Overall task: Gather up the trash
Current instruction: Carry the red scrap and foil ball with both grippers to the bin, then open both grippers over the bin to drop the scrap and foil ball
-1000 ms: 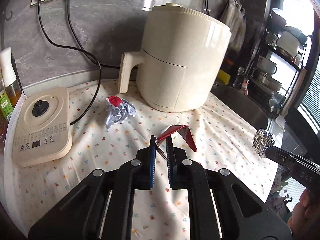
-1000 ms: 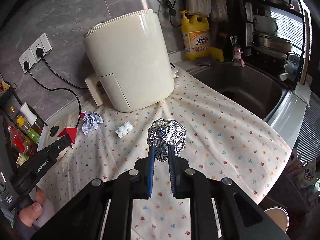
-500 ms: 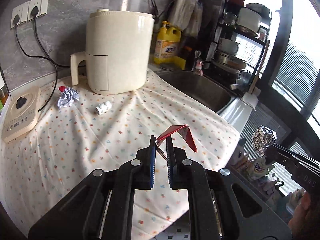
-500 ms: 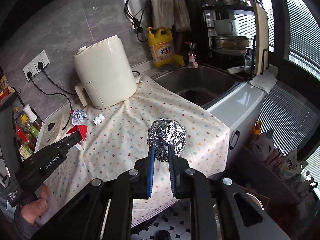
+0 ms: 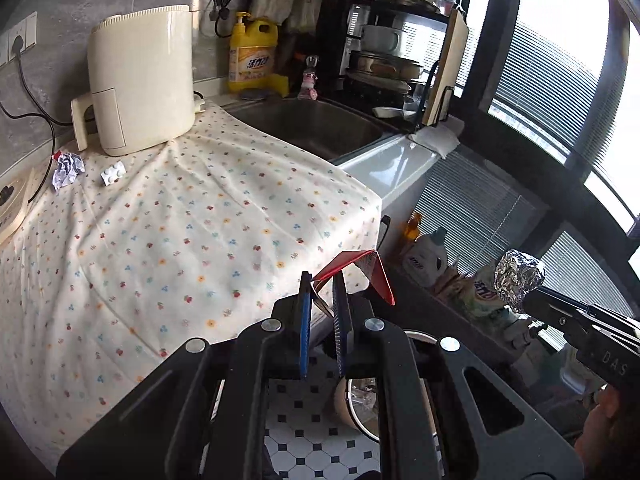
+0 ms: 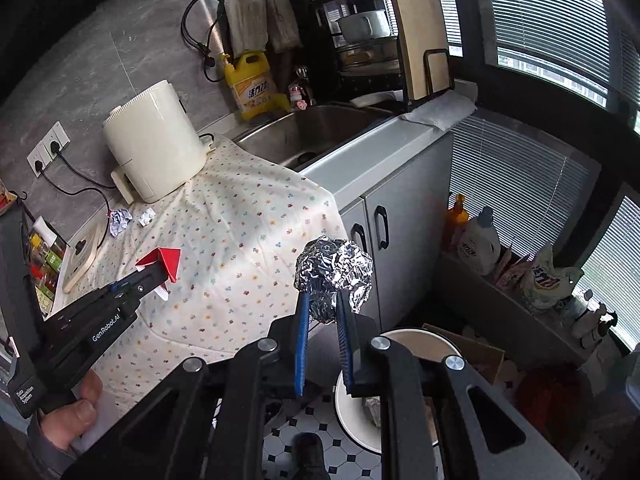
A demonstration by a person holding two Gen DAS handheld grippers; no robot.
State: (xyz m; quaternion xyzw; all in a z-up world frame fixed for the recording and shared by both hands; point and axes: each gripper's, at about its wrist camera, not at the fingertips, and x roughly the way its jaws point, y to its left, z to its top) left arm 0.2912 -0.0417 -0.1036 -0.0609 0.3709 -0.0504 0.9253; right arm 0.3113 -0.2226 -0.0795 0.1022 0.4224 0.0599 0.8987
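Note:
My left gripper (image 5: 322,284) is shut on a folded red paper scrap (image 5: 362,270), held off the counter's front edge; it also shows in the right wrist view (image 6: 162,260). My right gripper (image 6: 322,304) is shut on a crumpled foil ball (image 6: 334,270), which also shows in the left wrist view (image 5: 519,276), held above the floor. A round cream bin (image 6: 404,342) with trash inside stands on the tiled floor below both grippers, partly hidden by them. A crumpled wrapper (image 5: 67,168) lies on the flowered cloth (image 5: 200,220) near the air fryer (image 5: 140,80).
A small white brick (image 5: 113,172) lies beside the wrapper. The sink (image 5: 312,124) is right of the cloth. Grey cabinet doors (image 6: 400,220) face the floor. Detergent bottles (image 6: 480,240) and bags stand along the window side. A kettle base (image 6: 80,256) sits at the counter's left.
Both grippers have pulled back from the counter and swung right and down toward the floor, carrying the red scrap and the foil ball. The bin on the floor has come into view.

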